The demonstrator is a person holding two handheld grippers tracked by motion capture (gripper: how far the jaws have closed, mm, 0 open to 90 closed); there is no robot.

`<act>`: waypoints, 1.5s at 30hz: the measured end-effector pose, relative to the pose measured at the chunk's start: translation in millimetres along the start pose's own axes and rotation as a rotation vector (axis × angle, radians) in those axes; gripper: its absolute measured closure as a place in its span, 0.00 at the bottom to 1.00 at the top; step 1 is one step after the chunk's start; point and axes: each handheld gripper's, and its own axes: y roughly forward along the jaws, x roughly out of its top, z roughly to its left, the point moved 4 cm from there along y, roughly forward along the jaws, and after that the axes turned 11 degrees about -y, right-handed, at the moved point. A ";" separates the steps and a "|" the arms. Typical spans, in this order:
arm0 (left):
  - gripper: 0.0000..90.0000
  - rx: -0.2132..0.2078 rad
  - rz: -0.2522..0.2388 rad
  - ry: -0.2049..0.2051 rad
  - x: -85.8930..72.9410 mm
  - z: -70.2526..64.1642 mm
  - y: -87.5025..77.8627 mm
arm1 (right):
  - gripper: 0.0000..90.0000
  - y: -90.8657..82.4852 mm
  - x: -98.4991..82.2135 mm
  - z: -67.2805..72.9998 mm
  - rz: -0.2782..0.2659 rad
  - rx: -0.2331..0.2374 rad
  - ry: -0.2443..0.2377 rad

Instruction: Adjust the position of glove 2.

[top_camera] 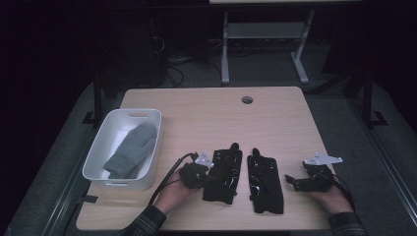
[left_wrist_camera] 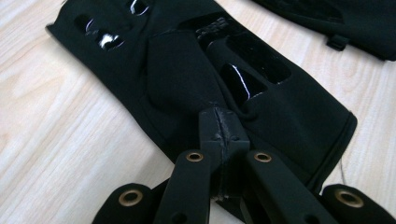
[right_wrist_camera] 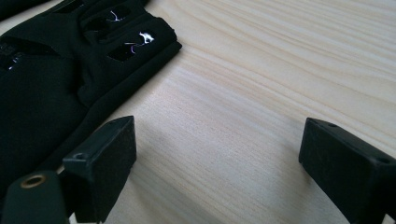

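Left gripper (left_wrist_camera: 219, 133) has its jaws clamped together on a fold of the left black glove (top_camera: 223, 174) beside the bin (top_camera: 98, 147); lift it clear before swinging binward; right gripper (right_wrist_camera: 217, 154) rests with jaws apart

Two black gloves (top_camera: 223, 174), one grey mitten (top_camera: 130, 150)

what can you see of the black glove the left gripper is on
The black glove lies flat on the wooden table, left of a second black glove. It looks like soft matte fabric with glossy patches on its fingers. The left gripper has its jaws shut, pinching a raised fold near the cuff.
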 end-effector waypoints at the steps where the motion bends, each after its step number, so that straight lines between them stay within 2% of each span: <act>1: 0.99 0.001 -0.007 -0.002 0.8 1.6 -1.7 | 0.11 0.0 0.0 0.2 0.001 0.002 -0.001; 3: 0.94 0.016 -0.026 -0.014 1.8 5.7 -5.4 | 0.12 -0.1 0.0 0.6 0.002 0.002 0.001; 4: 0.91 0.019 -0.037 -0.019 2.1 7.8 -7.2 | 0.16 -0.6 0.2 0.8 0.003 -0.001 0.002; 6: 0.83 0.018 -0.065 -0.043 2.9 11.6 -9.5 | 0.33 -4.9 2.3 1.9 0.012 0.022 -0.002; 8: 0.75 0.028 -0.076 -0.044 3.0 15.3 -11.2 | 0.50 -9.0 4.8 5.3 0.014 0.063 0.004; 12: 0.56 0.031 -0.082 -0.057 3.5 23.2 -12.6 | 0.80 -16.5 12.3 19.3 0.002 0.120 -0.031; 14: 0.49 0.024 -0.087 -0.070 3.5 26.2 -11.7 | 0.93 -18.6 15.0 29.4 0.008 0.150 -0.049; 16: 0.46 0.019 -0.102 -0.089 4.2 28.2 -8.9 | 1.00 -18.7 16.3 37.9 0.004 0.179 -0.071; 19: 0.43 0.017 -0.105 -0.094 4.9 29.9 -4.6 | 1.00 -15.6 17.6 45.8 0.024 0.217 -0.087; 21: 0.43 0.016 -0.094 -0.084 5.1 30.7 -3.4 | 1.00 -13.4 18.8 49.6 0.039 0.236 -0.091; 24: 0.44 0.022 -0.088 -0.086 5.1 31.4 -0.8 | 1.00 -11.7 21.7 54.0 0.032 0.263 -0.095; 29: 0.45 0.026 -0.095 -0.106 6.4 33.6 3.9 | 1.00 -6.7 25.2 60.0 0.036 0.274 -0.117; 32: 0.46 0.026 -0.084 -0.093 7.2 33.4 4.9 | 1.00 -3.9 27.3 62.3 0.034 0.280 -0.126; 34: 0.48 0.028 -0.088 -0.103 8.2 32.1 6.7 | 1.00 -3.2 28.4 63.5 0.035 0.286 -0.130; 42: 0.60 0.038 -0.074 -0.096 11.6 31.5 10.9 | 1.00 -0.4 32.0 67.9 0.028 0.296 -0.146; 45: 0.65 0.059 -0.062 -0.085 11.1 30.2 13.8 | 1.00 0.2 32.4 68.3 0.027 0.300 -0.146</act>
